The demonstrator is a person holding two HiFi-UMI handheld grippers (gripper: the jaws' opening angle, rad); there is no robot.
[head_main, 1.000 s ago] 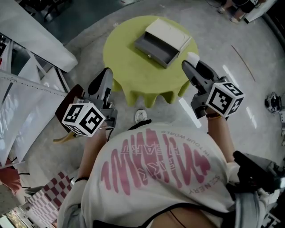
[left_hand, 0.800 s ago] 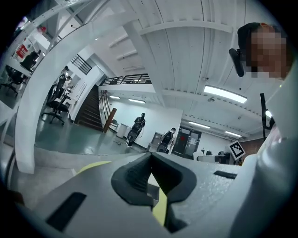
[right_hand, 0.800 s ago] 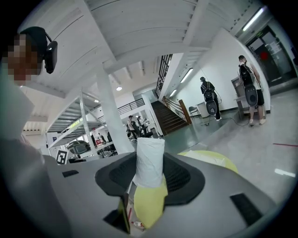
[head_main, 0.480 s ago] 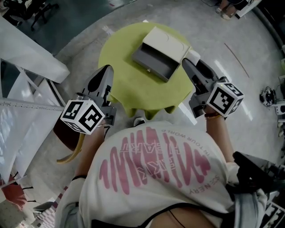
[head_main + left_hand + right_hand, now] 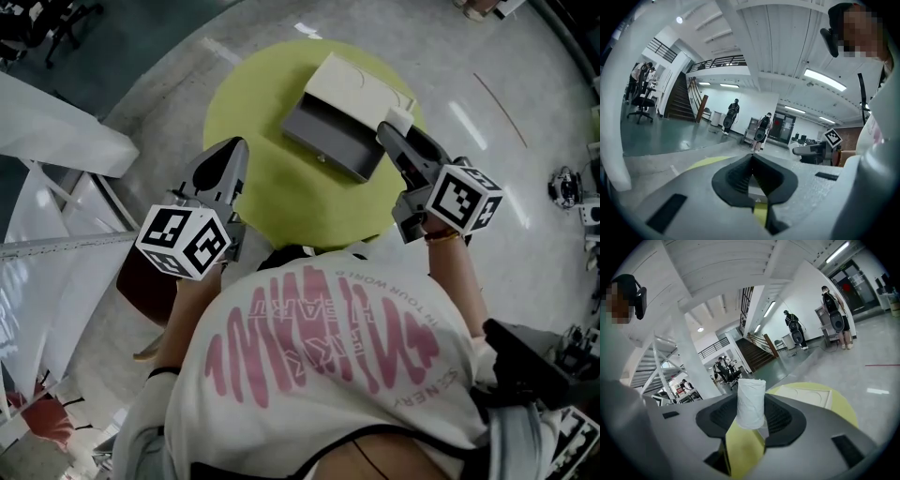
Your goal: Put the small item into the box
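An open grey box (image 5: pixel 330 141) with a cream lid (image 5: pixel 361 86) sits on a round yellow-green table (image 5: pixel 272 187). My right gripper (image 5: pixel 392 133) is shut on a small white wrapped roll (image 5: pixel 401 119) and hovers just off the box's right side. In the right gripper view the roll (image 5: pixel 750 403) stands upright between the dark pads (image 5: pixel 780 418), with the lid (image 5: pixel 808 395) beyond. My left gripper (image 5: pixel 230 157) hangs over the table's left edge. Its jaws meet at the tips in the left gripper view (image 5: pixel 751 158), with nothing between them.
White panels and metal frames (image 5: pixel 56 150) stand to the left of the table, and a dark red object (image 5: pixel 141 281) lies on the floor below my left gripper. Equipment (image 5: pixel 567 187) sits on the floor far right. People (image 5: pixel 761 127) and a staircase (image 5: pixel 677 101) are far off.
Both grippers have moved forward over the table. The right one, still holding the white roll, is now beside the box. The table sits closer below me.
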